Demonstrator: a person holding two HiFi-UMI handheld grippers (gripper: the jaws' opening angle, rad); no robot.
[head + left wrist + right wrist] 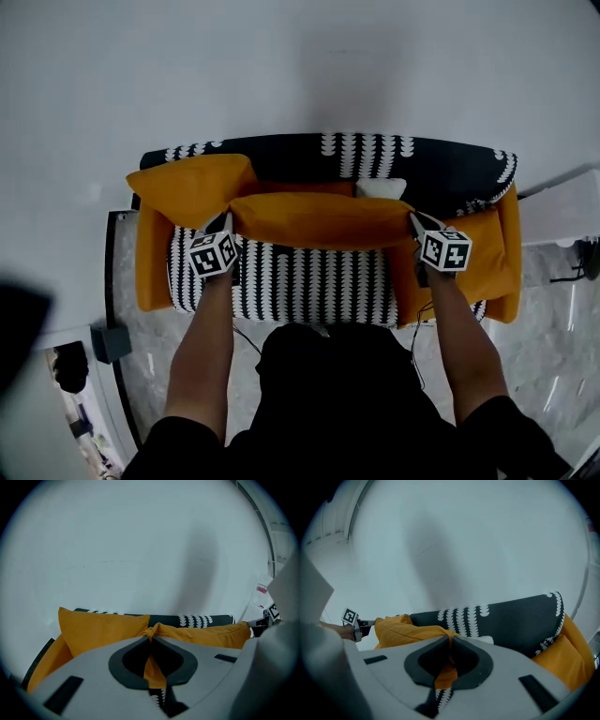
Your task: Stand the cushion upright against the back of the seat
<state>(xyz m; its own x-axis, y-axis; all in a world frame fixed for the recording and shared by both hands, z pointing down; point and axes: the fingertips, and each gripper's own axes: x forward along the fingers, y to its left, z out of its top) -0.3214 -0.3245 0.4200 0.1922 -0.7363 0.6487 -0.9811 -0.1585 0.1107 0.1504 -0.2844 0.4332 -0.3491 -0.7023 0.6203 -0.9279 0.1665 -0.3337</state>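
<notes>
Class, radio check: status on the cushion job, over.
Left tongs and right tongs shut on cushion ends. Cushion held across seat, not yet upright. Second orange cushion against backrest, left side.

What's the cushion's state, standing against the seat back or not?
Not yet: the orange cushion is held by its corners, left gripper and right gripper shut on it, in front of the seat back.

The orange cushion [319, 220] is covering most of a white thing [380, 187] on its far side, with too little showing to name it. The person's dark torso [347, 394] is hiding the near edge of the sofa [422, 159]. At the near left, a dark blur [19, 328] is cutting into the head view, and the small things [75, 370] beside it are showing too small to identify.
</notes>
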